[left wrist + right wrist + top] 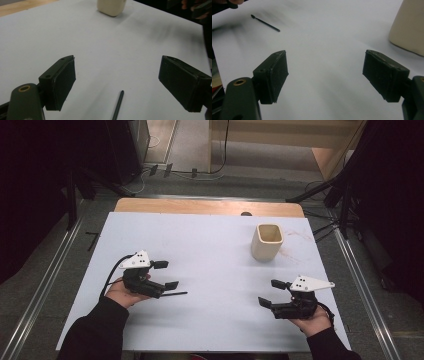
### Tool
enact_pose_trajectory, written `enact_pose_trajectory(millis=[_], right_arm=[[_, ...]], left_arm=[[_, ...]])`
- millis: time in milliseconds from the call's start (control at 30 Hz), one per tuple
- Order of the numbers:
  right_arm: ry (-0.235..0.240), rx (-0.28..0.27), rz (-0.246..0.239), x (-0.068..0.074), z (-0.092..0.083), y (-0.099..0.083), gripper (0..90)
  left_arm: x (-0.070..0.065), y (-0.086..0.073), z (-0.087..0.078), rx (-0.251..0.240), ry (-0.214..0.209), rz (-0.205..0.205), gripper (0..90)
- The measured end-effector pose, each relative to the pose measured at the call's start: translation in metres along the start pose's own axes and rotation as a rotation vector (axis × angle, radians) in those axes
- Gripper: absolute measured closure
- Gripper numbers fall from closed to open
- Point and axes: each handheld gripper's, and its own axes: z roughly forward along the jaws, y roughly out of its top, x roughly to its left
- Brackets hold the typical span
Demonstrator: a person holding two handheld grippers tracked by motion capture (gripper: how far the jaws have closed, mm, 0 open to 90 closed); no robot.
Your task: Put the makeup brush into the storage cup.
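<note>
Thin black stick [174, 294] lies just right of the left gripper [166, 274], pointing toward the right gripper [272, 292]; both grippers' jaws are wide apart, holding nothing.

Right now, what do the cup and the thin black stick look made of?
Cup: cream, matte, thick-walled with rounded corners; looks like unglazed ceramic or moulded plastic, can't tell which. Thin black stick: slim, dark, slightly bulbed tip in the right gripper view; likely plastic or coated metal, too small to settle. It lies beside the open left gripper.

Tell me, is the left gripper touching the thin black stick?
Apart. The left gripper view shows the stick lying on the white table between the open jaws of the left gripper, with bare table on both sides.
</note>
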Motion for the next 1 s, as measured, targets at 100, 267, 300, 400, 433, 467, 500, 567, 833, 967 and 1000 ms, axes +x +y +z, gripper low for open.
enact_pose_trajectory(millis=[100, 267, 300, 400, 433, 467, 500, 567, 833, 967, 1000], right_arm=[[0.004, -0.001, -0.002, 0.0, 0.0, 0.0, 21.6], [0.008, -0.001, -0.007, 0.002, 0.0, 0.001, 21.5], [0.01, -0.001, -0.008, 0.002, 0.0, 0.001, 21.6], [0.015, -0.002, -0.002, 0.002, 0.0, 0.001, 21.5], [0.018, -0.005, -0.001, 0.002, 0.001, 0.001, 21.5], [0.018, -0.001, -0.003, 0.002, 0.001, 0.001, 21.5], [0.018, -0.001, -0.003, 0.002, 0.001, 0.001, 21.5], [0.021, 0.002, -0.002, 0.002, 0.001, 0.001, 21.5], [0.015, 0.017, -0.009, 0.002, 0.002, -0.001, 21.5], [0.017, 0.023, -0.008, 0.003, 0.003, -0.001, 21.5], [0.015, 0.027, -0.009, 0.003, 0.003, -0.001, 21.5]], left_arm=[[-0.002, 0.003, -0.001, 0.047, -0.048, 0.048, 14.3], [-0.002, 0.006, 0.0, 0.078, -0.123, 0.09, 14.3], [-0.002, 0.007, 0.0, 0.1, -0.133, 0.108, 14.3], [-0.001, 0.011, 0.0, 0.148, -0.145, 0.128, 14.3], [0.0, 0.013, 0.0, 0.159, -0.141, 0.133, 14.3], [0.0, 0.014, 0.0, 0.171, -0.142, 0.131, 14.3], [0.0, 0.014, 0.0, 0.171, -0.142, 0.131, 14.3], [0.001, 0.016, 0.0, 0.216, -0.138, 0.134, 14.3], [-0.006, 0.029, -0.004, 0.363, -0.114, 0.213, 14.3], [-0.006, 0.034, -0.006, 0.401, -0.103, 0.227, 14.3], [-0.005, 0.036, -0.007, 0.448, -0.083, 0.24, 14.3]])
